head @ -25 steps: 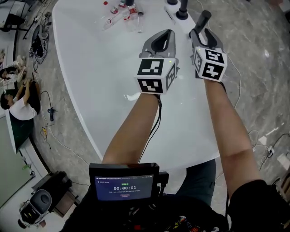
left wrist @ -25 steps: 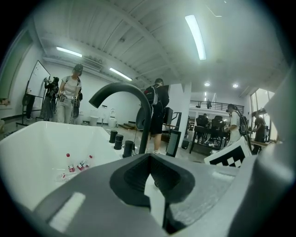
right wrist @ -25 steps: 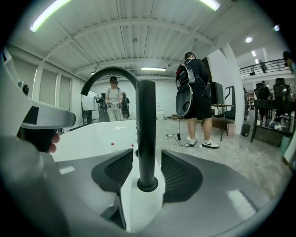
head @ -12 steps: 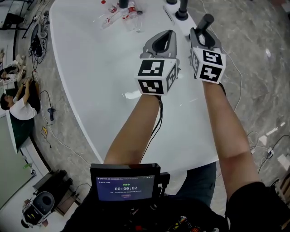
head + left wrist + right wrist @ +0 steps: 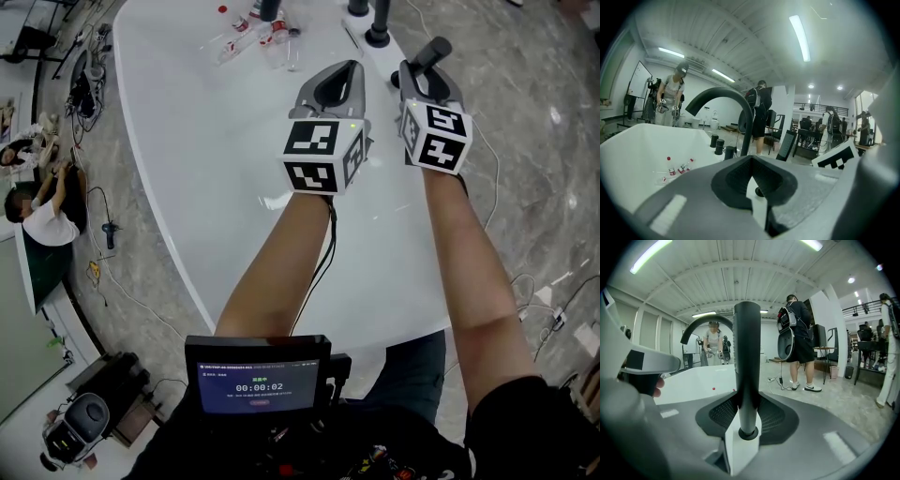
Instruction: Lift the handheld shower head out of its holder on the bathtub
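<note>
Right gripper view: handheld shower head [image 5: 746,357], dark grey wand, upright, foot seated in its ring holder [image 5: 747,433] on the white bathtub [image 5: 234,187] rim; in the head view it stands at 1 o'clock.
- Right gripper [image 5: 747,398]: jaw tips either side of the wand just above the holder, apparently clenched on it.
- Left gripper [image 5: 750,158]: jaws closed together on nothing, held just beside the right one over the tub.
- Step, by judgement: grasp made, lift not begun. The next move calls for a straight pull along the wand's own axis until the foot clears the ring; any hose is out of sight, so drag cannot be assessed.
- Fittings: arched faucet spout [image 5: 723,93] and dark control knobs [image 5: 379,26] at 12 o'clock along the rim.
- Inside the tub: plastic bottles [image 5: 258,26] with red caps, at 11 o'clock.
- Room: grey stone-pattern floor [image 5: 525,122]; cables [image 5: 103,234] trailing at 9 o'clock near a seated person [image 5: 42,220]; a chest-mounted monitor [image 5: 255,375] at 6 o'clock; a person with a backpack [image 5: 797,326] standing beyond the tub.
</note>
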A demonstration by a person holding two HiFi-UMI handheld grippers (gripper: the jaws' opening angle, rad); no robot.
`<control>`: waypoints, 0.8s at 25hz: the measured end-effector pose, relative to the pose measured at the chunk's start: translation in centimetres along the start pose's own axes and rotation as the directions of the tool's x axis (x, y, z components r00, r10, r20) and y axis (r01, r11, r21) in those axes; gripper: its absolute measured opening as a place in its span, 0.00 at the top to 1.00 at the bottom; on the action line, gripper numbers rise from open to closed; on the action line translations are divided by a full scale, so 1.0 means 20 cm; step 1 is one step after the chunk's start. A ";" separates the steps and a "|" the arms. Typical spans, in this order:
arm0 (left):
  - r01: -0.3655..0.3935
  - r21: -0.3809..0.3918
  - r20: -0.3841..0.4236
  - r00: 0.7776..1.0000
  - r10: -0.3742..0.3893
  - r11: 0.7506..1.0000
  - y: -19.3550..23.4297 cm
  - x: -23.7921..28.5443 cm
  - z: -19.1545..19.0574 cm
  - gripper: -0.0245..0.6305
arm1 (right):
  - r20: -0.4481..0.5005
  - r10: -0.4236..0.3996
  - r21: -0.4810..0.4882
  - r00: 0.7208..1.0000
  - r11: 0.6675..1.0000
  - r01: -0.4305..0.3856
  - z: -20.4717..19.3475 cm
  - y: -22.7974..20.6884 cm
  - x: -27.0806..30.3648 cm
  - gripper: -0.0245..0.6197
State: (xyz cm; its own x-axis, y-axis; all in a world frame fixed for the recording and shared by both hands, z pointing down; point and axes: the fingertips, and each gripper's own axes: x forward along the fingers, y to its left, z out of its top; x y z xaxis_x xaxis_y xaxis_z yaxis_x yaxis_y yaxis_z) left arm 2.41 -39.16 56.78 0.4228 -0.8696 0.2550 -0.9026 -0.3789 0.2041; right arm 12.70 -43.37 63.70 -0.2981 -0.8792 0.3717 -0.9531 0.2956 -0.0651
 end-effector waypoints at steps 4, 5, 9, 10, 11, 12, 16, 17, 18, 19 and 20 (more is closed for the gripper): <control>0.009 0.000 0.003 1.000 -0.009 1.000 -0.05 -0.06 0.08 0.96 | 0.013 -0.005 -0.005 1.000 1.000 0.005 0.10 0.01 -0.10 0.72; 0.013 0.000 0.006 1.000 -0.013 1.000 -0.06 -0.07 0.11 0.96 | 0.018 -0.007 -0.007 1.000 1.000 0.007 0.13 0.01 -0.13 0.72; 0.037 0.006 0.023 0.999 -0.037 0.999 -0.13 -0.15 0.26 0.96 | 0.047 -0.015 -0.016 0.999 1.000 0.015 0.30 0.05 -0.26 0.72; 0.042 0.007 0.028 0.999 -0.042 0.999 -0.14 -0.18 0.30 0.96 | 0.054 -0.017 -0.018 0.998 1.000 0.018 0.34 0.07 -0.30 0.72; 0.047 0.006 0.032 0.998 -0.047 0.999 -0.16 -0.21 0.34 0.96 | 0.062 -0.019 -0.018 0.998 1.000 0.020 0.39 0.08 -0.35 0.72; 0.051 0.005 0.036 0.998 -0.051 0.999 -0.17 -0.23 0.38 0.96 | 0.069 -0.021 -0.019 0.997 1.000 0.023 0.43 0.09 -0.39 0.72; 0.068 0.003 0.047 0.997 -0.068 0.998 -0.23 -0.36 0.55 0.96 | 0.103 -0.027 -0.020 0.994 0.999 0.029 0.65 0.16 -0.57 0.72; 0.074 0.004 0.051 0.996 -0.074 0.997 -0.24 -0.40 0.59 0.96 | 0.115 -0.029 -0.022 0.993 0.999 0.032 0.71 0.18 -0.63 0.72; 0.081 0.007 0.056 0.995 -0.081 0.997 -0.26 -0.44 0.64 0.96 | 0.130 -0.032 -0.024 0.991 0.999 0.035 0.77 0.20 -0.68 0.72; 0.089 0.010 0.059 0.994 -0.090 0.996 -0.29 -0.48 0.68 0.96 | 0.145 -0.036 -0.026 0.989 0.999 0.040 0.83 0.21 -0.75 0.72; 0.096 0.012 0.061 0.993 -0.097 0.995 -0.31 -0.52 0.71 0.96 | 0.158 -0.039 -0.027 0.987 0.999 0.044 0.89 0.23 -0.81 0.72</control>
State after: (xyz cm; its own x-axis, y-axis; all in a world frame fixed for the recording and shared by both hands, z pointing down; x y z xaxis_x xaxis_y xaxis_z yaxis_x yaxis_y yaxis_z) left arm 2.53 -32.20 39.41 0.5024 -0.8466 0.1758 -0.8587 -0.4646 0.2163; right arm 12.17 -34.35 40.94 -0.2652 -0.9382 0.2225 -0.9635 0.2667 -0.0238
